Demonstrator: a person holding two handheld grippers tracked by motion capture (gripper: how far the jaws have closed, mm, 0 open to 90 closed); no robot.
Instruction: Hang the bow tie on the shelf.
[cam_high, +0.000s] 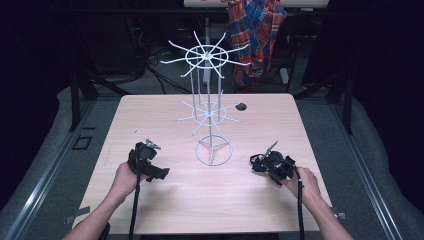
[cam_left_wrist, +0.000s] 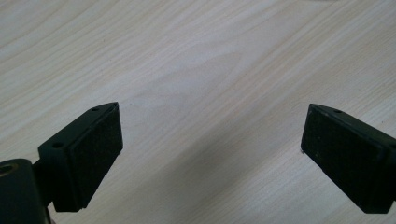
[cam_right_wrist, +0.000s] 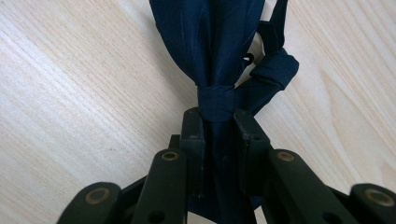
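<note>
A dark blue cloth piece, gathered by a band of the same cloth, lies on the wooden table. My right gripper is shut on it just below the band. From above, my right gripper sits at the table's right front, with the dark cloth at its tips. My left gripper stands open over bare wood with nothing between its pads. In the high view the left gripper rests at the left front. A white wire rack with two tiers of spokes stands between and beyond both grippers.
The rack's round base ring sits mid-table, close to both grippers. A small dark hole marks the tabletop behind the rack. A plaid shirt hangs beyond the far edge. Dark floor surrounds the table.
</note>
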